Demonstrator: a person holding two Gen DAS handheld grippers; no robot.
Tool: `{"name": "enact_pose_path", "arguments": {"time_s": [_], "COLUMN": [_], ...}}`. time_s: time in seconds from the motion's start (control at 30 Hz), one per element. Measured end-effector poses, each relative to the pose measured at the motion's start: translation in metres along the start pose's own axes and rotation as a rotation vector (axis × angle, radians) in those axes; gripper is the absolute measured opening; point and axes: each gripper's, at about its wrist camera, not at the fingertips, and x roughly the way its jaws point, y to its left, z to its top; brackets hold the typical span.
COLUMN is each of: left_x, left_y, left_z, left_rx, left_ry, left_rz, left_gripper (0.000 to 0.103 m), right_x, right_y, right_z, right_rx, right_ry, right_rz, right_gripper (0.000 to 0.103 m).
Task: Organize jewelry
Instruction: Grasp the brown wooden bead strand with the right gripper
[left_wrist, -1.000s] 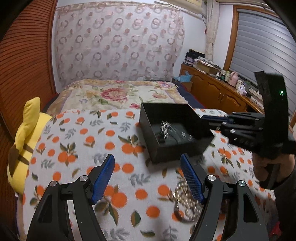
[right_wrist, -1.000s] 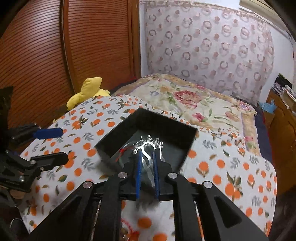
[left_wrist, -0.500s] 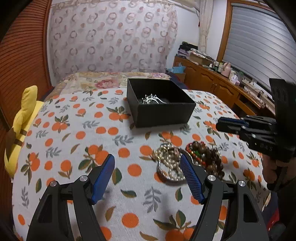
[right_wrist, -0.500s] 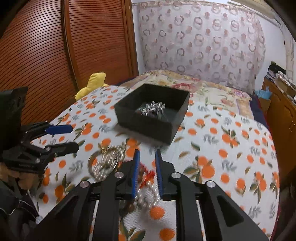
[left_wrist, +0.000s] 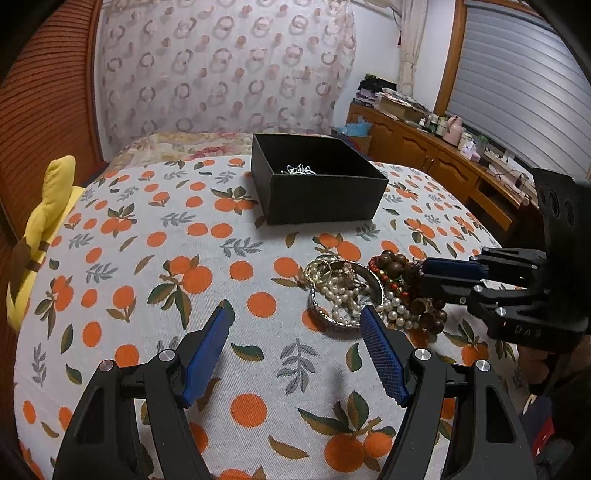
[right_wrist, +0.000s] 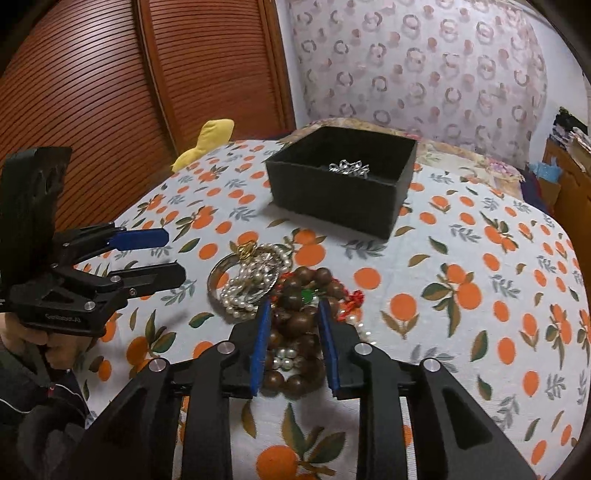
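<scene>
We see an orange-print cloth (left_wrist: 155, 258); a black box (left_wrist: 317, 184) at twelve o'clock; the jewelry pile (right_wrist: 280, 288) nearer. Our left gripper (left_wrist: 295, 317) gapes wide; our right gripper (right_wrist: 293, 308) straddles wooden beads (right_wrist: 299, 317), parted. Brown shutters (right_wrist: 92, 92) stand at ten o'clock.

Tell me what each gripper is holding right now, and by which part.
Nothing is held. The left gripper is open above the orange-print cloth; the right gripper is open, its fingers straddling the brown wooden bead bracelet without closing on it.

Dim, warm indoor light, soft shadows, sharp centre (fisheye-bent, dark-vignetted edges).
</scene>
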Motion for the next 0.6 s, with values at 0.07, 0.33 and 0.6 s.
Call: {"name": "enact_pose_path", "arguments": {"time_s": [0.07, 0.33, 0.6], "left_x": [0.001, 0.002, 0.01], "left_y": [0.001, 0.001, -0.003], "left_z": [-0.001, -0.002, 0.005], "left_rx": [-0.002, -0.001, -0.003], "left_ry": [0.004, 0.003, 0.036], "left_rz": [0.001, 0.003, -0.033], "left_gripper": [0.07, 0.07, 0.059], "right_x": [0.003, 0.001, -0.042], "right_y": [0.003, 0.002, -0.016], "right_z": [-0.001, 0.0, 0.02], "right_rx": [-0.012, -0.038, -0.011], "right_ry": [0.009, 0.004, -0.141], "right_rz": [-0.006, -0.023, -0.058], "right_gripper": [0.033, 0.017, 0.015]}}
